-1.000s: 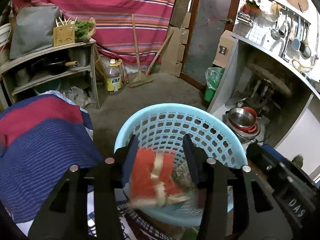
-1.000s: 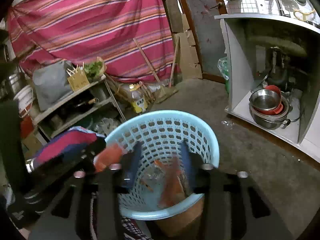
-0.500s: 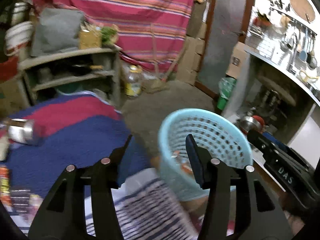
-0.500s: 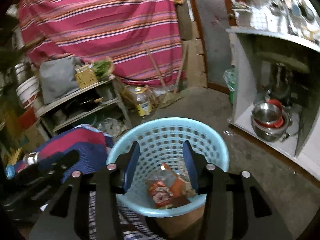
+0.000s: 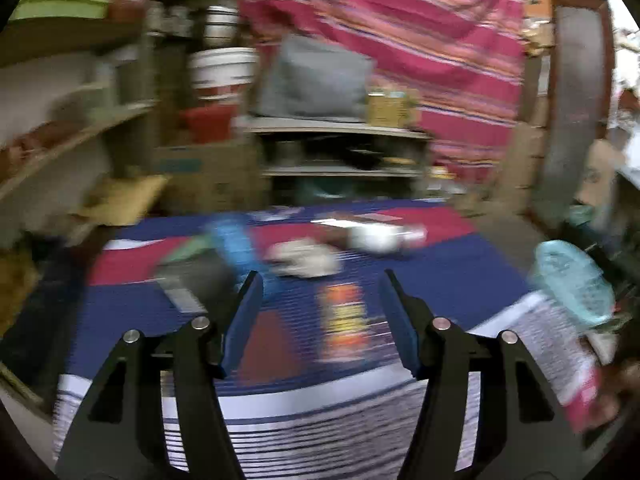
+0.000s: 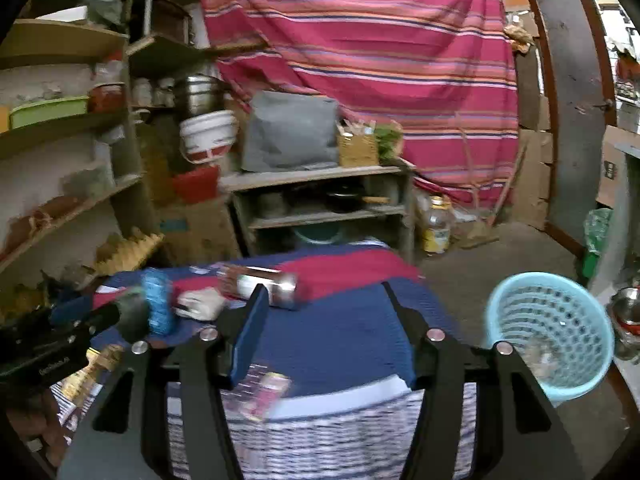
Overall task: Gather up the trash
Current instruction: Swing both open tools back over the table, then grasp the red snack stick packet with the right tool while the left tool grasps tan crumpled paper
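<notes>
Both my claws hang over the blue-and-red striped cloth (image 6: 344,332) with nothing between the fingers. My left gripper (image 5: 320,316) has its jaws spreading apart, and my right gripper (image 6: 324,326) is spreading too. The light blue trash basket (image 6: 552,328) stands on the floor to the right of the cloth. On the cloth's far side lie a shiny can (image 6: 260,284), a crumpled white wrapper (image 6: 200,306) and a blue packet (image 6: 158,306); a pink wrapper (image 6: 266,394) lies near me.

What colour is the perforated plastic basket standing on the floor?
Light blue; the perforated plastic basket shows sharpest in the right wrist view.
</notes>
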Tool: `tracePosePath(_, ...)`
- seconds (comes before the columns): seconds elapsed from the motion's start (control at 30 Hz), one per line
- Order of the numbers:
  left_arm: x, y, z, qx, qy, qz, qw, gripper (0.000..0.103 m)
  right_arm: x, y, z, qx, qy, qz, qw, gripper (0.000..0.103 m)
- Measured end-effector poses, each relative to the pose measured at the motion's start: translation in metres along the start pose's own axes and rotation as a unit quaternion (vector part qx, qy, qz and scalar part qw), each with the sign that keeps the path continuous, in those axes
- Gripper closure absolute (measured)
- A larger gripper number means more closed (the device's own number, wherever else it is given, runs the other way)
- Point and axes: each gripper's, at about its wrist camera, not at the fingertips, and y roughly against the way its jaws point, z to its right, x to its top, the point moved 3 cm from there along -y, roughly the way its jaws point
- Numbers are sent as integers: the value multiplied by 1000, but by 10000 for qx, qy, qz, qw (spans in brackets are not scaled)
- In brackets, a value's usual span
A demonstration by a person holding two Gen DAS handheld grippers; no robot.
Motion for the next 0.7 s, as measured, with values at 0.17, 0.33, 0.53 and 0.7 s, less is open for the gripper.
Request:
tracePosePath(0.17, -29, -8, -76, 134, 291, -288, 9991, 41, -15, -14, -46, 375, 172, -215, 9989, 43)
tracePosePath(0.33, -40, -25, -117, 346, 461, -390, 9976, 25, -23, -31, -62, 218, 531, -405, 9975, 42)
tracePosePath(0.53, -46, -47, -126, 219, 735, -572, 9954, 24, -10, -59, -79, 267, 489, -559, 9969, 39)
tracePosePath(0.7, -59, -66, -109, 196, 360, -794, 9960, 24, -18, -92, -97, 478, 521, -784, 9944, 39)
